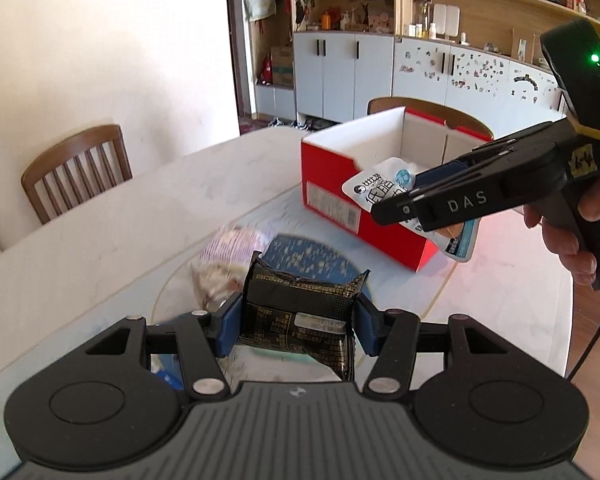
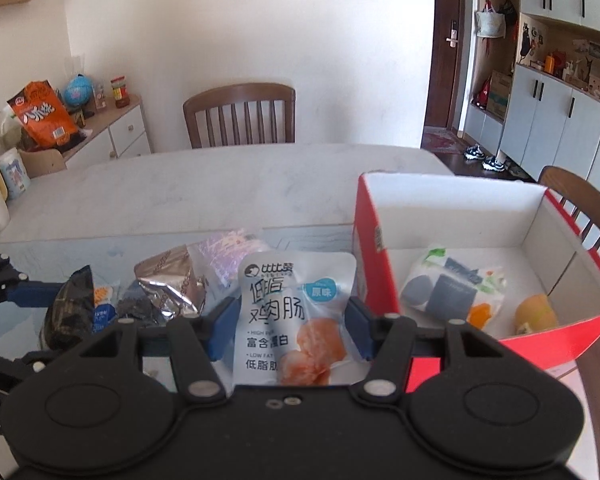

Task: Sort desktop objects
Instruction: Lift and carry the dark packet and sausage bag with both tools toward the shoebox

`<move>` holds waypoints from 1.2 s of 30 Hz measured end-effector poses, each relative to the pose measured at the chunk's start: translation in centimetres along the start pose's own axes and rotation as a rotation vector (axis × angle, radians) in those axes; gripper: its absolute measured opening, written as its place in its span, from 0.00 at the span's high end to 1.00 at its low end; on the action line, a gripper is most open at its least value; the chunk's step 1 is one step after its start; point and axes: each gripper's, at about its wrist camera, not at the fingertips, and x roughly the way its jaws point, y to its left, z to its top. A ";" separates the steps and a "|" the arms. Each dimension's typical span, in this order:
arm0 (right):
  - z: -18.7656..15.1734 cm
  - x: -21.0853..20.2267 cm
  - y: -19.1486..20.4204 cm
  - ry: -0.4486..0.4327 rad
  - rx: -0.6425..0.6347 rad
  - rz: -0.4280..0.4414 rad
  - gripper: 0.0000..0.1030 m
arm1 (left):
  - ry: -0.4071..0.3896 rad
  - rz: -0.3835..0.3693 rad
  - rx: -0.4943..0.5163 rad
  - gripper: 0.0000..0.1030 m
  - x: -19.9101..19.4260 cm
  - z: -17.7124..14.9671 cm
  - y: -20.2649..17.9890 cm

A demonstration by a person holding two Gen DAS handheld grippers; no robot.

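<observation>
My left gripper (image 1: 296, 326) is shut on a black snack packet (image 1: 300, 316) with gold print, held above the table. My right gripper (image 2: 288, 328) is shut on a white chicken sausage pouch (image 2: 292, 312), just left of the red box (image 2: 374, 264). In the left wrist view the right gripper (image 1: 404, 204) holds the pouch (image 1: 376, 184) over the near rim of the red box (image 1: 340, 172). Inside the box lie a white-green packet (image 2: 452, 288) and a small brown packet (image 2: 536, 312). The left gripper (image 2: 32, 292) and its black packet (image 2: 68, 308) show at the left.
Loose snacks lie on the table: a silver-brown bag (image 2: 168, 280), a purple-white packet (image 2: 224, 252) and a small blue packet (image 2: 104, 312). Wooden chairs (image 2: 240, 116) stand around the marble table (image 2: 204, 188). A sideboard (image 2: 112, 128) with goods stands at the left.
</observation>
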 end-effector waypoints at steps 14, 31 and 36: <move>1.5 -1.4 -4.4 -0.039 -0.003 0.009 0.44 | -0.029 0.005 0.049 0.46 1.9 4.4 -3.8; 3.1 -0.7 -11.7 -0.046 -0.015 0.018 0.44 | -0.032 -0.028 0.091 0.46 8.0 10.3 -9.5; 3.2 -0.4 -13.6 -0.046 -0.015 0.020 0.44 | -0.014 -0.041 0.095 0.46 9.9 11.5 -10.8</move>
